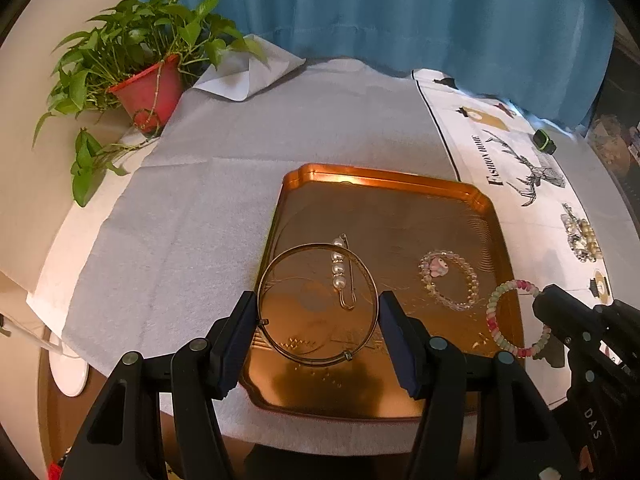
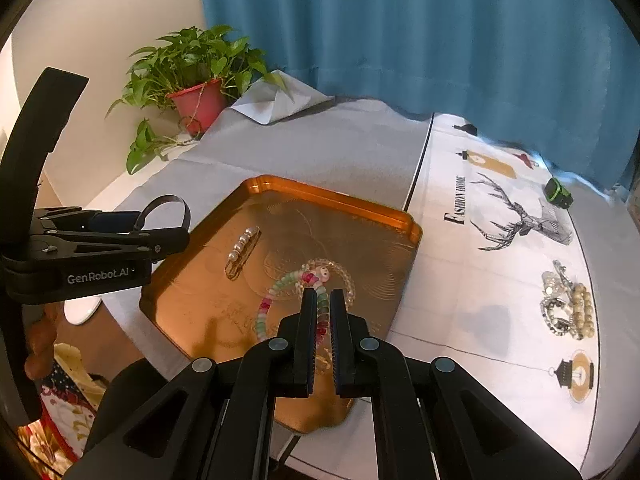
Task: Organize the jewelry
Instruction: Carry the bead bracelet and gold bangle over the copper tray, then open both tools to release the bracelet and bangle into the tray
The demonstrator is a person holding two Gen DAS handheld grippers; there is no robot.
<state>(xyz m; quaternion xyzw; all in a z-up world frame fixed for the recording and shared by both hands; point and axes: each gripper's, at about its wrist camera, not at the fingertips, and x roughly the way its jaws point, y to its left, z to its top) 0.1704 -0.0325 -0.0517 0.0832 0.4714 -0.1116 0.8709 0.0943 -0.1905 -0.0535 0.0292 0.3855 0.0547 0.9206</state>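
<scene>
Jewelry is gathered on a copper tray [image 1: 486,216] set on the cloth-covered surface [image 1: 200,184] — a pearl pin [image 1: 342,270] near its centre and a clear beaded bracelet [image 1: 450,278] at three o'clock of the pin. A gold bangle [image 1: 280,264] is pinched across its width by the left tool [image 1: 318,320]. A pastel beaded bracelet [image 2: 280,286] is clamped by the right tool [image 2: 322,300] — its fingers pressed together above the tray.

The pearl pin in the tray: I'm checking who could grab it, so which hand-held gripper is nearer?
Left. The left hand-held gripper, holding the gold bangle, hangs right by the pearl pin. The right hand-held gripper, gripping the pastel bracelet, is farther across the tray.
</scene>
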